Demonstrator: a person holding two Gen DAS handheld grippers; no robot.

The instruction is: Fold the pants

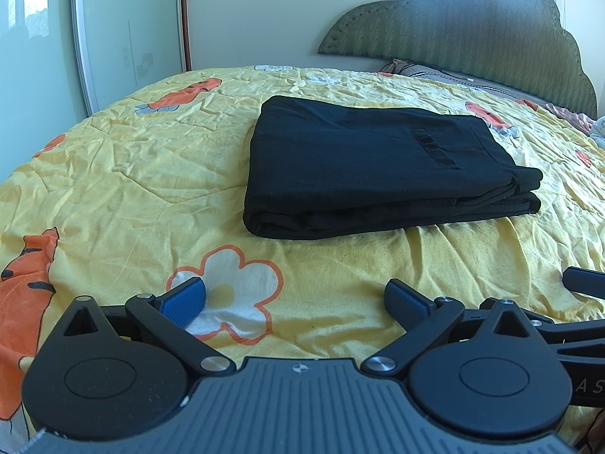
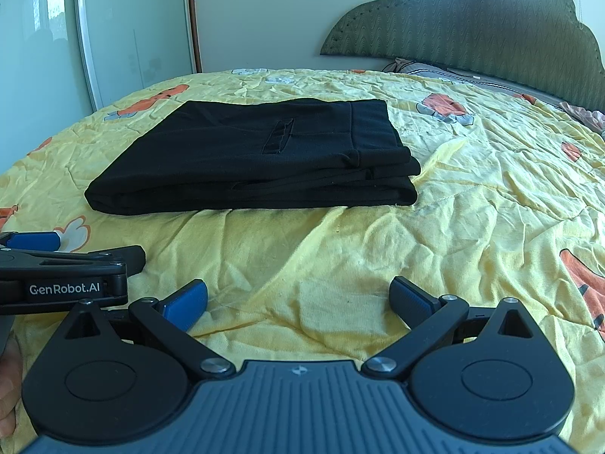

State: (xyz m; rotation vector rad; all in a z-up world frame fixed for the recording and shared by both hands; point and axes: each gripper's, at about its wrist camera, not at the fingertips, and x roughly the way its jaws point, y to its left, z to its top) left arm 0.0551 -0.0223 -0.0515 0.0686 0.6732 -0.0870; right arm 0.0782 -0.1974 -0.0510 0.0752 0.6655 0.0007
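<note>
— Left wrist view: how is the left gripper [image 1: 295,299] seen?
— Its fingers are spread wide, nothing held, above the yellow quilt [image 1: 113,174]. The right gripper [image 2: 298,299] is likewise spread.
— And the pants [image 1: 363,162]?
— The black pants are laid folded flat on the quilt, apart from both grippers, before the headboard [image 1: 472,26].

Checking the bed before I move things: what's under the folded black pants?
The black pants lie folded on the yellow flowered quilt, which shows all around them. Whatever is directly beneath the stack is covered.
</note>
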